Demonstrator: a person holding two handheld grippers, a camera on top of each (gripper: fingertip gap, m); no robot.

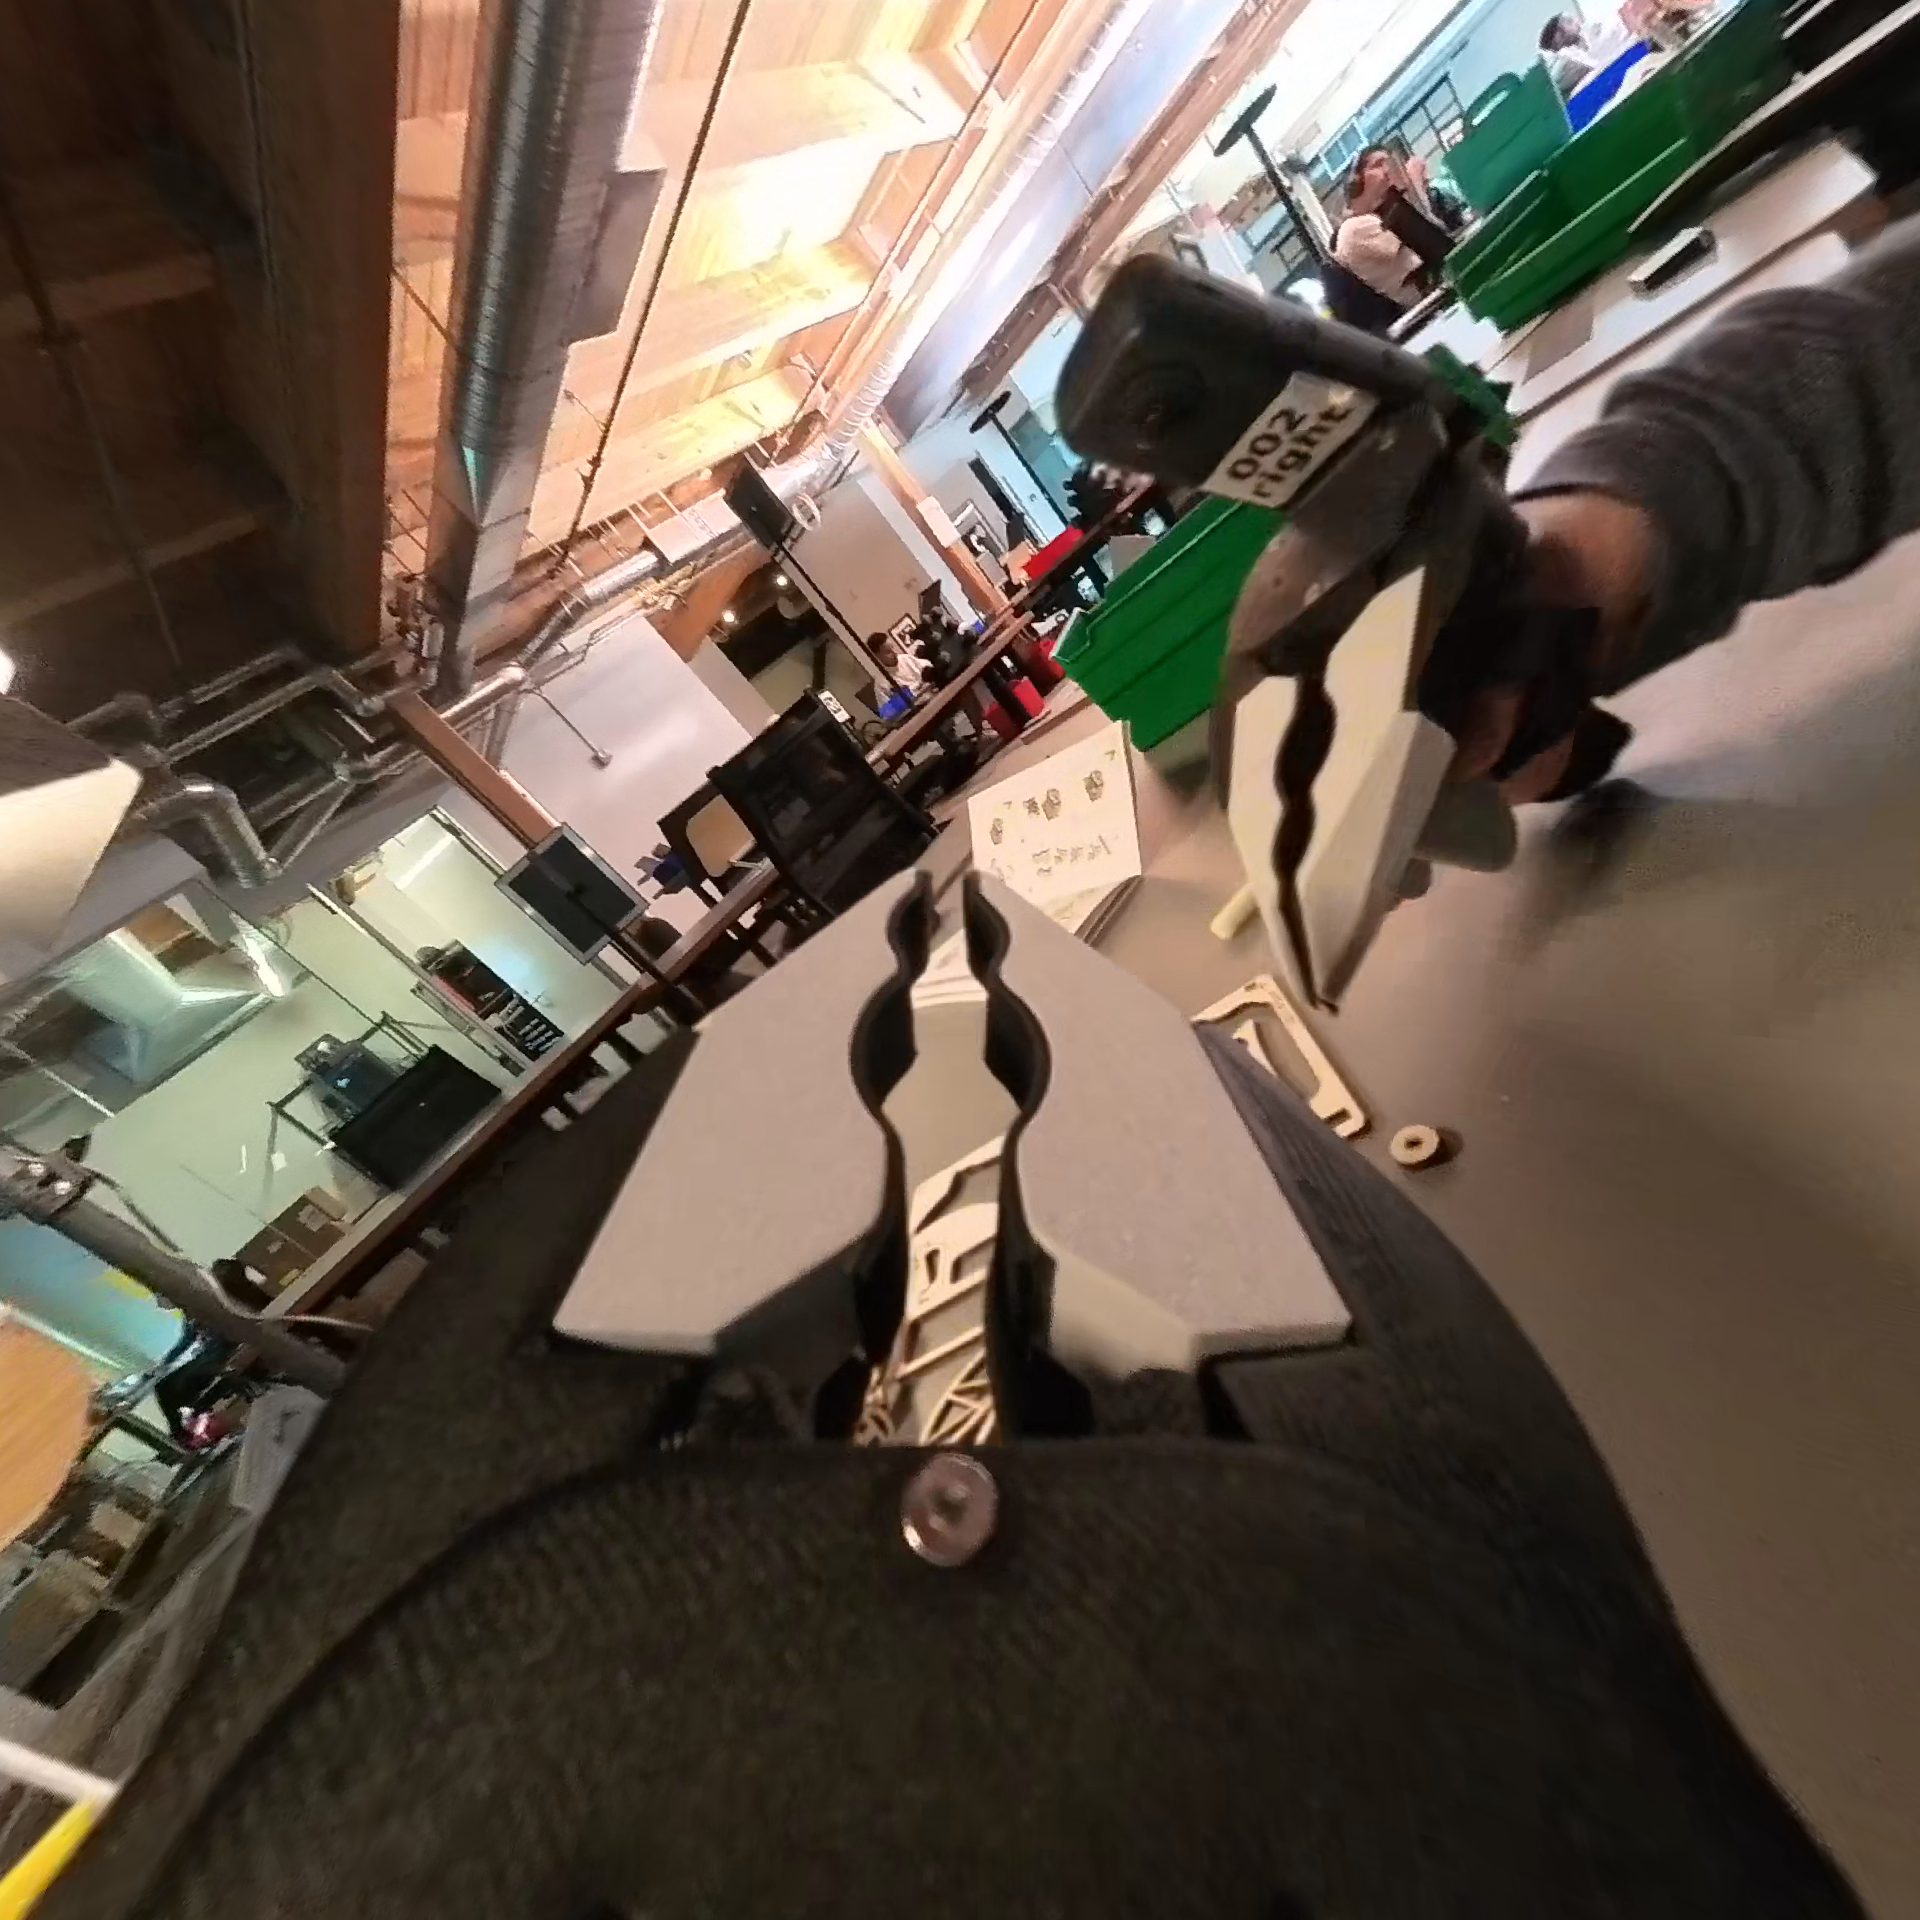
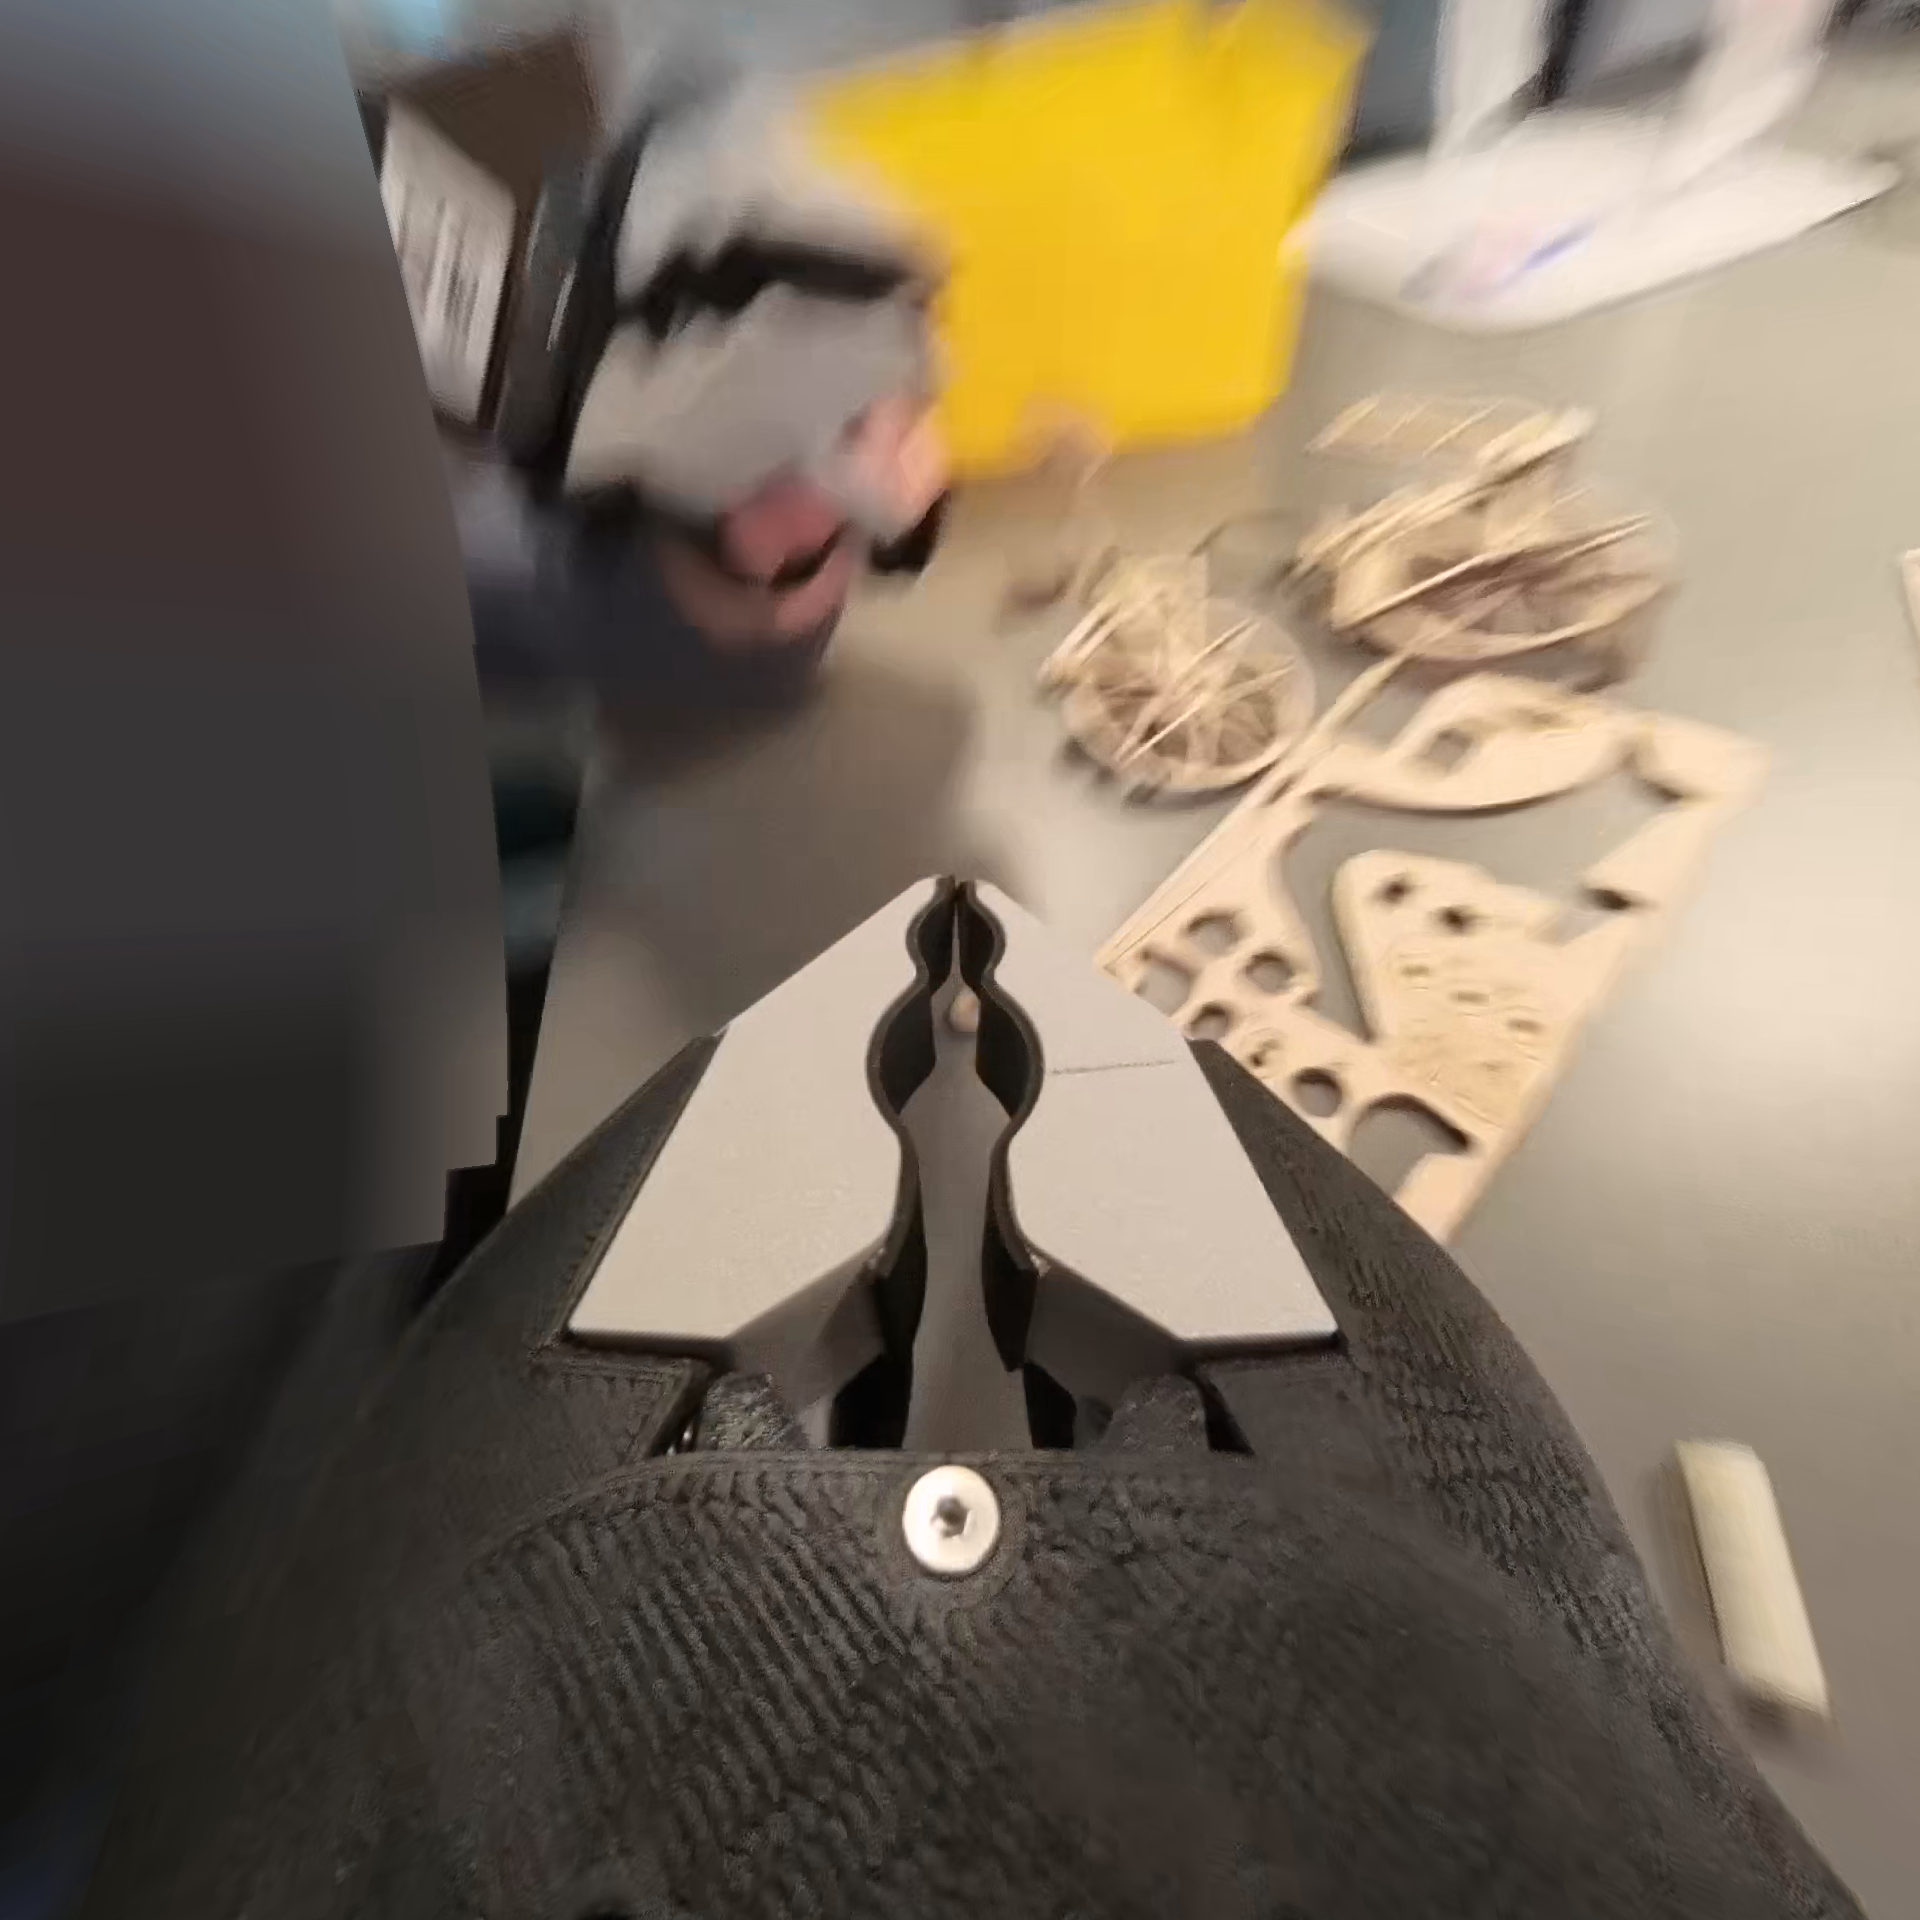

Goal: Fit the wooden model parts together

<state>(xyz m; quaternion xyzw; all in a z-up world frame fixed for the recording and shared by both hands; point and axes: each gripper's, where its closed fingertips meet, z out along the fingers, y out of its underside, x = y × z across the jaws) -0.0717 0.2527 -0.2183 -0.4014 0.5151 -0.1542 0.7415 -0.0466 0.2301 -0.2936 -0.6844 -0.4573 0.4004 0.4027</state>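
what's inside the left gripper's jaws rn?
A pale wooden lattice part sits between the left gripper fingers, running from the base toward the tips. Its lower end is hidden behind the gripper body, and whether the jaws actually clamp it is unclear.

Right gripper (image 2: pixel 954 914) tips touching, empty; wooden cutout sheet (image 2: pixel 1455 977) beside.

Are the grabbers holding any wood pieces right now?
The left gripper holds a lattice-cut wooden part deep between its fingers; which part of it, I cannot tell. The right gripper is shut and empty.
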